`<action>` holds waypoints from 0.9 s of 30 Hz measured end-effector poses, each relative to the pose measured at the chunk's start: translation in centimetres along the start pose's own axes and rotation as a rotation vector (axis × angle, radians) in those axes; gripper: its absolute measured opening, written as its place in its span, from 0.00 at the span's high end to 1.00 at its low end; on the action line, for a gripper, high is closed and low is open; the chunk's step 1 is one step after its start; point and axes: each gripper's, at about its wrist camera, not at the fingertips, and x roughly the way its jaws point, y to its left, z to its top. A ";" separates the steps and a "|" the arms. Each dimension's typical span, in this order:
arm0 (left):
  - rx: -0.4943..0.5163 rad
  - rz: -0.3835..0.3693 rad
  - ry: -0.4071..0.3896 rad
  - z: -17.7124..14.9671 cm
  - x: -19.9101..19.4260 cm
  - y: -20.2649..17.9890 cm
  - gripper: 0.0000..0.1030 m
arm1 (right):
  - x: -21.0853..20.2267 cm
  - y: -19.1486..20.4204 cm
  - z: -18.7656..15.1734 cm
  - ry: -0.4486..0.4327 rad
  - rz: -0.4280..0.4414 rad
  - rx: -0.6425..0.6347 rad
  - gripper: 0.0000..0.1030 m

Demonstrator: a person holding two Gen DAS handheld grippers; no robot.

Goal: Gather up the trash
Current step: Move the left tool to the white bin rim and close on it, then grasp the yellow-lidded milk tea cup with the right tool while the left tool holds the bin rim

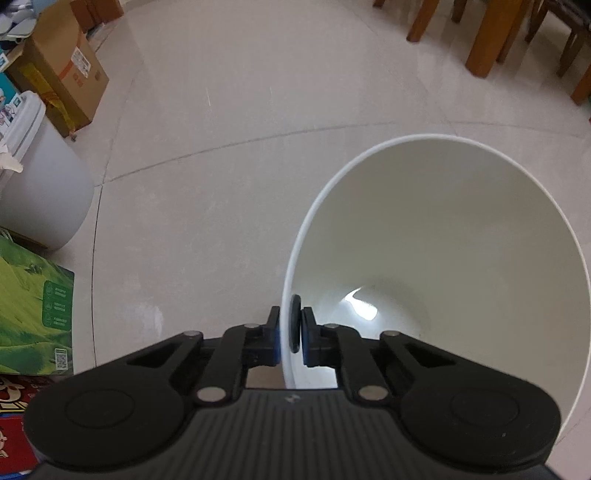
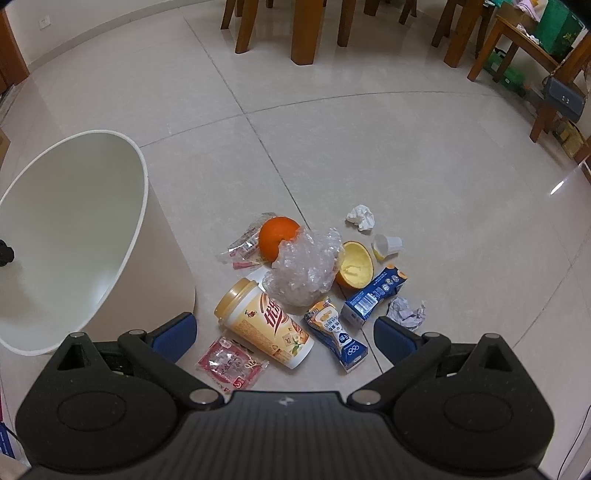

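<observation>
My left gripper is shut on the rim of a white trash bin, one finger outside the wall and one inside; the bin is tilted and holds nothing I can see. In the right wrist view the same bin stands at the left. My right gripper is open above a litter pile on the floor: a yellow-lidded milk tea cup, a red wrapper, crumpled clear plastic, an orange, an orange peel half, a blue pouch, a blue carton and crumpled paper.
A white tissue and a small white cup lie beyond the pile. Wooden table and chair legs stand at the back. Cardboard boxes, a white appliance and a green box line the left side.
</observation>
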 end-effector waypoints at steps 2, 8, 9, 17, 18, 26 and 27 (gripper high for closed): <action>0.036 0.013 0.028 0.2 0.1 -0.3 0.90 | 0.0 -0.1 -0.1 0.000 -0.004 0.001 0.00; 0.053 0.045 0.135 1.1 0.8 -0.7 0.83 | 0.1 -0.6 -0.3 0.005 -0.018 0.012 0.00; 0.042 0.041 0.144 1.1 0.9 -0.4 0.83 | 0.1 -0.7 -0.2 0.007 -0.018 0.015 0.00; -0.023 -0.033 0.190 2.1 0.8 0.9 0.83 | -0.5 -0.6 -0.2 -0.013 -0.015 0.013 0.00; -0.031 -0.043 0.204 2.2 1.0 1.2 0.85 | -0.6 -0.6 -0.3 -0.015 -0.016 0.011 0.00; -0.030 -0.037 0.203 2.6 1.4 1.4 0.91 | -0.6 -1.1 -0.3 -0.019 -0.020 0.021 0.00; -0.031 -0.039 0.196 2.7 1.3 1.4 0.91 | -0.5 -1.2 -0.4 -0.020 -0.026 0.019 0.00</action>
